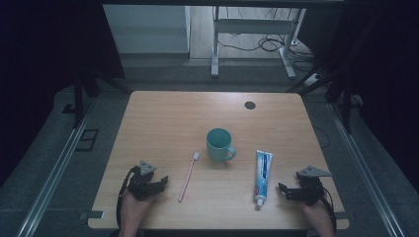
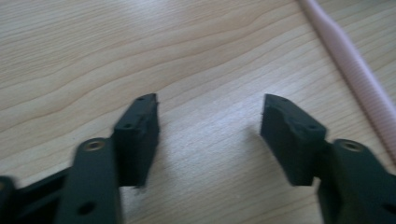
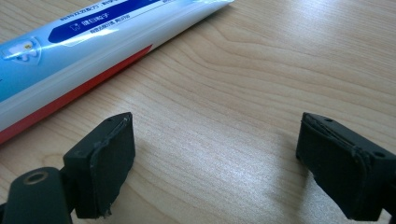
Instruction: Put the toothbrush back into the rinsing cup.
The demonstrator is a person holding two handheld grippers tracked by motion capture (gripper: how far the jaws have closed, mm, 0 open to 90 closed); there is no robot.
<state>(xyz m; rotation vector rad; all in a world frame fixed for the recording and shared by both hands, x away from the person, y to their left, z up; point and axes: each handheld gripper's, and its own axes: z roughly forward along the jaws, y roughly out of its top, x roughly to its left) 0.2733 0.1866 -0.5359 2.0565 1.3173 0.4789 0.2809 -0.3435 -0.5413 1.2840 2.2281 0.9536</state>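
Both grippers sat low on the table (image 1: 163, 111)
Left gripper (image 2: 209, 106) gaped empty beside the toothbrush (image 2: 359, 74); right gripper (image 3: 215, 126) gaped empty near the toothpaste (image 3: 88, 37)

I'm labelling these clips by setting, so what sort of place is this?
Probably a lab or recording room, not a bathroom: a bare wooden table holding a staged cup, toothbrush and toothpaste, dark surroundings, loose cables on the floor.

A fixed high camera looks forward and down over the whole table (image 1: 163, 113). Two gripper-mounted cameras sit low, close to the wood, sharing with it the toothbrush (image 2: 355, 70) and toothpaste tube (image 3: 93, 51).
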